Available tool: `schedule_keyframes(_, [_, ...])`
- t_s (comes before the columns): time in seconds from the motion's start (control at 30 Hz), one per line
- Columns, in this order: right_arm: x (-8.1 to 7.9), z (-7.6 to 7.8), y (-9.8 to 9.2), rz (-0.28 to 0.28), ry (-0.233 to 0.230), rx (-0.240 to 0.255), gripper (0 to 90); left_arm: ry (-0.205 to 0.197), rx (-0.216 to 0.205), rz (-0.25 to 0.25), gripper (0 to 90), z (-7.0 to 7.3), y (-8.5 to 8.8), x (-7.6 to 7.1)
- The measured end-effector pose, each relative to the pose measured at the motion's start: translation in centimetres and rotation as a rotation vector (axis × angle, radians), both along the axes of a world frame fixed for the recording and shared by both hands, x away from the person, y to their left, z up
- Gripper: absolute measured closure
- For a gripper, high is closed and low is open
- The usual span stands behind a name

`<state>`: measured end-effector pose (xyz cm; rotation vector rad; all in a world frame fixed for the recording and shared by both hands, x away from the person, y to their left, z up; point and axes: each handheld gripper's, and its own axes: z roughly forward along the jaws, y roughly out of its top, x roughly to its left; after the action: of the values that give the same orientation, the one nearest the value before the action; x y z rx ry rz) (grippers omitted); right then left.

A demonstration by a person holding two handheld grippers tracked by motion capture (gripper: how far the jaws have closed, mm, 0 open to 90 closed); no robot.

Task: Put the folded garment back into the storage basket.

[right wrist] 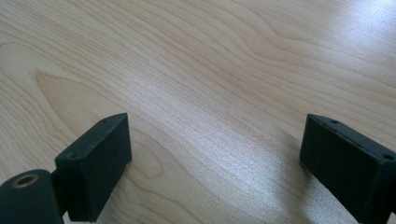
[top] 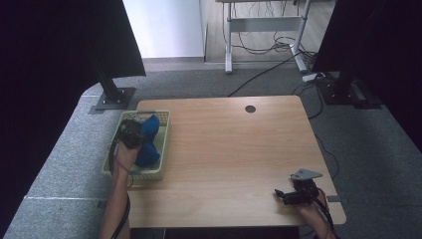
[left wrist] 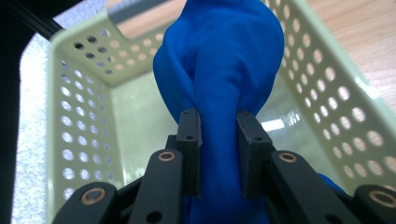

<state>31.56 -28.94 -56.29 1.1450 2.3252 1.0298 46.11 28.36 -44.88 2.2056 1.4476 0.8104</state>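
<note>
A pale green perforated basket (top: 163, 144) stands at the table's left edge. Over it my left gripper (top: 137, 133) is shut on a bright blue soft thing (top: 150, 128), a cloth or glove by its folds. In the left gripper view the two black pads (left wrist: 190, 135) pinch the blue thing (left wrist: 224, 60), which bulges above them inside the basket (left wrist: 88, 102). More blue material (top: 148, 155) lies in the basket below. My right gripper (top: 278, 195) rests near the table's front right corner, jaws wide apart (right wrist: 215, 158) over bare wood.
The wooden table (top: 234, 149) has a round cable hole (top: 250, 108) near its far edge. Black stands (top: 112, 94) flank the table on grey carpet. A white desk frame and cables (top: 263, 45) lie beyond.
</note>
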Motion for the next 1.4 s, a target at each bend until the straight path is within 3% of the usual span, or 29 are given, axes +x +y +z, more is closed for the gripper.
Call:
schedule_keyframes(0.33, [0.0,0.0,0.0,-0.002,0.000,0.000,8.6,0.029,-0.029,0.008,73.1,-1.7,0.3,0.7])
schedule_keyframes(0.87, [0.0,0.0,0.0,-0.002,0.000,0.000,8.6,0.154,-0.039,0.035,71.9,-4.9,0.8,2.6])
schedule_keyframes(1.1, [0.0,0.0,0.0,-0.002,0.000,0.000,8.6,0.196,-0.078,0.046,70.6,-5.6,1.5,3.5])
schedule_keyframes(1.2, [0.0,0.0,0.0,-0.002,0.000,0.000,8.6,0.202,-0.115,0.052,66.4,-5.8,2.0,3.8])
schedule_keyframes(1.4, [0.0,0.0,0.0,-0.002,0.000,0.000,8.6,0.209,-0.188,0.073,44.6,-6.2,2.8,4.5])
